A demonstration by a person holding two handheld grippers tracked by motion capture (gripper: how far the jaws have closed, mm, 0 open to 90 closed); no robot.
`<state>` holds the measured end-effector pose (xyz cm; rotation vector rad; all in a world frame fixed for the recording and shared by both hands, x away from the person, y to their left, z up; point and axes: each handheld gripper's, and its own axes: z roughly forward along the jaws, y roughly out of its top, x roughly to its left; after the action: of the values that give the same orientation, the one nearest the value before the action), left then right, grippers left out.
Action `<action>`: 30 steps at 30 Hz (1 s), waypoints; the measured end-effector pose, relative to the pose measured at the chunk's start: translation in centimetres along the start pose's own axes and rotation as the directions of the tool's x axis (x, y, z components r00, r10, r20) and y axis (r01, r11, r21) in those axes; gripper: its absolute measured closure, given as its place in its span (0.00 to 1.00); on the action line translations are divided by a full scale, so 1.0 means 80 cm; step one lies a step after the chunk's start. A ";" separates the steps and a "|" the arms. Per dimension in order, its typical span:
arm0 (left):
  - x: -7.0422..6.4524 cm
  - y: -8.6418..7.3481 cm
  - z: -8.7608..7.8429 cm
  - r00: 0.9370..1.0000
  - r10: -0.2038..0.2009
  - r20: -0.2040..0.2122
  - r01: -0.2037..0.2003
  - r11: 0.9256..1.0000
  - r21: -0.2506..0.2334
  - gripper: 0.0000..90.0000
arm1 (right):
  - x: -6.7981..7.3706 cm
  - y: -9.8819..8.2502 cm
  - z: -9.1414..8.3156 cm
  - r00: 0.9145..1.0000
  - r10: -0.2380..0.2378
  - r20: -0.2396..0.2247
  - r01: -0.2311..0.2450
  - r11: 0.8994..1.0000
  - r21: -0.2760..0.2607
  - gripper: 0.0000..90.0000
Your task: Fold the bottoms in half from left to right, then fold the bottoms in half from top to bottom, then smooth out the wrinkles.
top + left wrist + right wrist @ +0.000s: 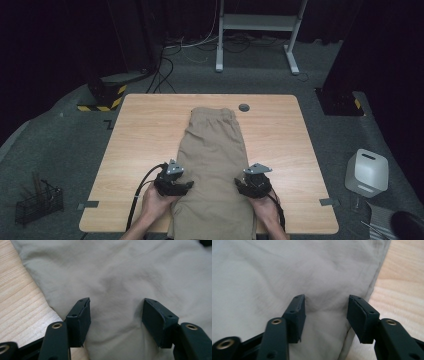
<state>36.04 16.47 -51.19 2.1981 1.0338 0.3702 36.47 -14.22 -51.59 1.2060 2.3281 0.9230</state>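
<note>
Folded beige trousers (212,150) lie lengthwise down the middle of the wooden table (145,130), waistband at the far end, near end hanging to the front edge. My left gripper (187,186) rests at the cloth's left edge near the front. In the left gripper view its jaws (116,312) stand wide apart over flat cloth (117,277), with the table edge to their left. My right gripper (239,185) sits at the right edge of the trousers. In the right gripper view it (326,312) is open, straddling the cloth (287,272) close to its seam, fabric slightly puckered between the pads.
A grey round grommet (244,107) sits in the tabletop just beyond the waistband. On the floor stand a white box (367,172) at the right, a wire basket (39,202) at the left, and a white desk frame (257,22) with cables behind the table.
</note>
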 end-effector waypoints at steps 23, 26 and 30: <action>0.012 0.015 0.019 0.997 -0.033 -0.065 0.032 0.999 -0.016 0.44 | -0.008 0.007 0.003 1.000 0.028 -0.010 -0.028 1.000 0.008 0.55; 0.015 0.018 0.022 0.997 -0.038 -0.070 0.037 0.999 -0.017 0.44 | -0.011 0.010 0.010 1.000 0.024 0.006 -0.024 1.000 0.001 0.56; 0.019 0.022 0.027 0.996 -0.052 -0.074 0.050 0.998 -0.027 0.44 | -0.016 0.018 0.018 1.000 0.009 0.026 -0.009 1.000 0.003 0.56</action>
<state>39.10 15.87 -51.63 2.1456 1.1180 0.4425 38.90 -14.12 -51.60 1.2230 2.3066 0.9021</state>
